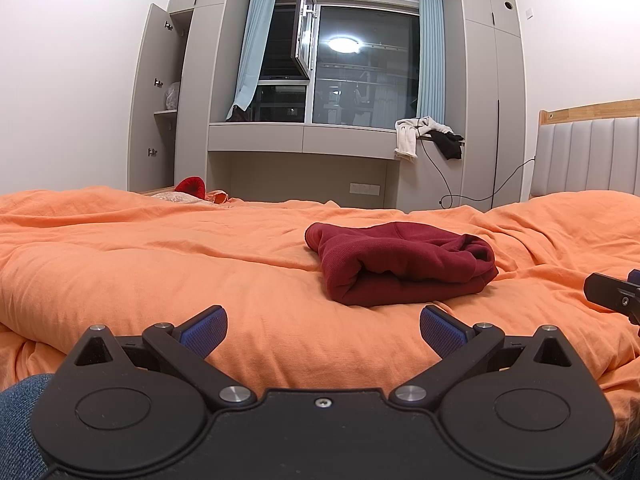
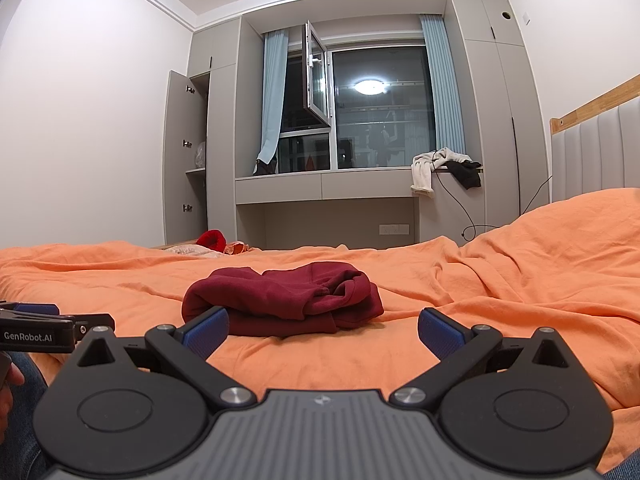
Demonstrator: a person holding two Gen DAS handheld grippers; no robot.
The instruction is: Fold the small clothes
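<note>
Maroon garment (image 1: pixel 400 264) is lying folded into a thick bundle mid-bed on the orange cover (image 1: pixel 160 260), layered edges and a bunched end showing. Left gripper (image 1: pixel 323 330) and right gripper (image 2: pixel 323 330) are hovering short of it, fingers spread wide, holding nothing.

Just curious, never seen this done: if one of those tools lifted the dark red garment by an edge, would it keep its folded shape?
Probably not. The garment looks like soft knit, its folds rounded and slumped, so it would likely droop and unfold. It seems thick, so perhaps a little heavy for a single pinch. Pushed, it would probably bunch on the wrinkled orange cover rather than slide.
</note>
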